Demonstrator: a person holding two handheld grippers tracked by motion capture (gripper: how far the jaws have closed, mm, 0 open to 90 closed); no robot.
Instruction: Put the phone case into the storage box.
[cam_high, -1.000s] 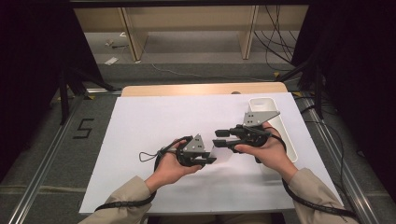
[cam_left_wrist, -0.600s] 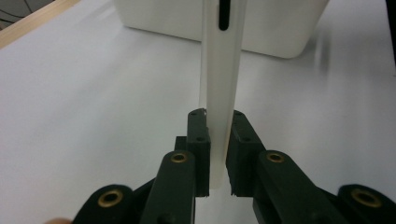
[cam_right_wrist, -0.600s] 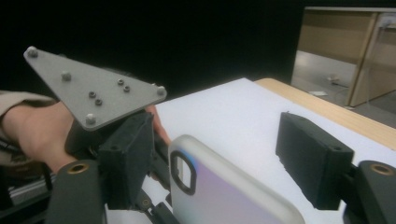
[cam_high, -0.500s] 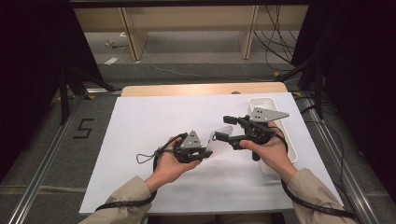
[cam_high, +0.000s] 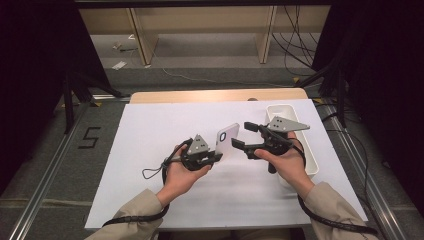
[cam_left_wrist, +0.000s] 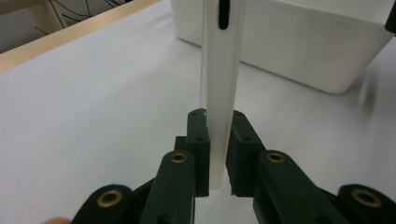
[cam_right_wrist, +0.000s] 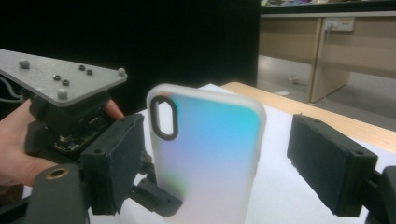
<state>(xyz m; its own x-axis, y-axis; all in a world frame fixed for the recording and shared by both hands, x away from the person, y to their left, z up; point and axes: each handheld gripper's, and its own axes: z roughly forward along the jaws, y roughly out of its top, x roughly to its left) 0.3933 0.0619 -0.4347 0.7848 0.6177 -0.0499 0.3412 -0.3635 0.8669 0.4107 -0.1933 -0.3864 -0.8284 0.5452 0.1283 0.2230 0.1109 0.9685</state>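
Observation:
A white translucent phone case (cam_high: 226, 141) with a black-ringed camera hole stands upright over the white mat (cam_high: 150, 150). My left gripper (cam_high: 216, 156) is shut on its lower end. In the left gripper view both pads press the case (cam_left_wrist: 219, 70) edge-on at the left gripper (cam_left_wrist: 219, 140). My right gripper (cam_high: 241, 135) faces it from the right and has just been opening. In the right gripper view the case (cam_right_wrist: 205, 154) stands between the right gripper's (cam_right_wrist: 224, 161) wide-apart pads (cam_right_wrist: 331, 163), touching neither. The left gripper's grey plate (cam_right_wrist: 60, 77) shows behind.
A white rectangular bin (cam_high: 310, 150) sits at the mat's right edge, just behind the right hand; its wall (cam_left_wrist: 303, 42) lies beyond the case. A wooden table edge (cam_high: 215, 95) runs along the back. Bare mat lies to the left and front.
The right gripper's jaws have spread wide apart around the case. The left gripper keeps hold of the case and has drifted slightly to the left.

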